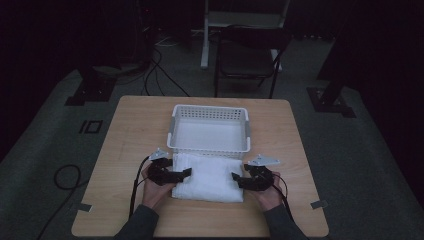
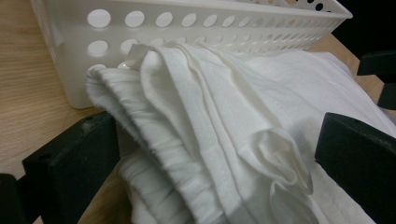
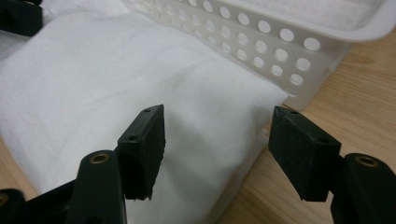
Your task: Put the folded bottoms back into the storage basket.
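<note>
Wood worktop (image 1: 130,150), dark room, chair (image 1: 247,60) top centre. Towel (image 1: 210,177) centre frame, touching basket (image 1: 210,149). Left tool (image 1: 186,173) & right tool (image 1: 235,177): both open, straddling towel ends.

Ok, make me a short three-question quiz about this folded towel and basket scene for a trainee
1. True or false: the folded towel lies inside the basket.
2. The jaws of the left hand-held gripper are: A) open at the towel's edge, B) shut on the basket, C) lifted high above the table.
3. Fill in: the right hand-held gripper is at the towel's ____ end.

Key: 1 false, it lies on the table, against the basket's near wall; 2 A; 3 right.
</note>
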The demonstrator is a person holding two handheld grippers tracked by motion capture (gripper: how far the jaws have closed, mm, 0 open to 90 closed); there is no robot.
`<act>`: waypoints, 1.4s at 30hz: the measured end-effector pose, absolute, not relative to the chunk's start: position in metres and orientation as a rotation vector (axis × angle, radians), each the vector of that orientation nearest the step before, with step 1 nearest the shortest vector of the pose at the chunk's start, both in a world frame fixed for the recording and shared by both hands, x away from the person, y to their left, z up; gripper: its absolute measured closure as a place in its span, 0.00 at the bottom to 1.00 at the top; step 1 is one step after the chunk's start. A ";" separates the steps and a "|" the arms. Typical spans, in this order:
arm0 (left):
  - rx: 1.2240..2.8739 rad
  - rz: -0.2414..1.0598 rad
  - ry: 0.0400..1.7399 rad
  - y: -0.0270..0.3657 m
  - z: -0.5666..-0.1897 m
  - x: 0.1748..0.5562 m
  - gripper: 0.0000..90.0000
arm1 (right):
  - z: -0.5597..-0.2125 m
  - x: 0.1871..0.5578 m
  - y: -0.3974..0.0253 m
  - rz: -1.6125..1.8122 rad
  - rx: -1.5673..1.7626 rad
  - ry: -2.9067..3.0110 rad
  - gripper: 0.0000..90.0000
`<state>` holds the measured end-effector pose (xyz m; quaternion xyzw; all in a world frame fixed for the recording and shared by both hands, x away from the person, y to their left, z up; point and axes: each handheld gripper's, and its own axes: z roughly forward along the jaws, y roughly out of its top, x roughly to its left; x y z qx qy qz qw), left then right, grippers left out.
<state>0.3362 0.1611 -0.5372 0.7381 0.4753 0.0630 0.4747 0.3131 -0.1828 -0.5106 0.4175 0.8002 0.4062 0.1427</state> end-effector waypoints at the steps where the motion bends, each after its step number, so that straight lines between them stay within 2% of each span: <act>1: 1.816 0.154 1.166 0.160 -0.539 0.337 0.00 | -0.510 0.313 -0.182 1.178 1.206 2.307 0.39; 7: 1.892 0.186 1.190 0.154 -0.548 0.340 0.00 | -0.512 0.313 -0.178 1.179 1.201 2.316 0.35; 15: 1.899 0.129 1.198 0.157 -0.555 0.344 0.00 | -0.527 0.326 -0.175 1.117 1.324 2.326 0.20; 22: 1.912 0.125 1.182 0.156 -0.556 0.344 0.00 | -0.542 0.340 -0.178 1.174 1.432 2.398 0.17; 27: 1.928 0.092 1.175 0.156 -0.553 0.345 0.03 | -0.548 0.346 -0.183 1.291 1.498 2.428 0.26; 29: 1.924 0.054 1.178 0.157 -0.552 0.345 0.09 | -0.549 0.347 -0.182 1.329 1.508 2.438 0.32; 32: 1.914 -0.024 1.184 0.158 -0.550 0.347 0.23 | -0.551 0.352 -0.183 1.391 1.542 2.475 0.44; 36: 1.878 -0.093 1.181 0.162 -0.552 0.350 0.38 | -0.553 0.362 -0.183 1.429 1.577 2.509 0.55; 42: 1.895 -0.040 1.148 0.160 -0.546 0.344 0.54 | -0.548 0.356 -0.180 1.432 1.495 2.487 0.75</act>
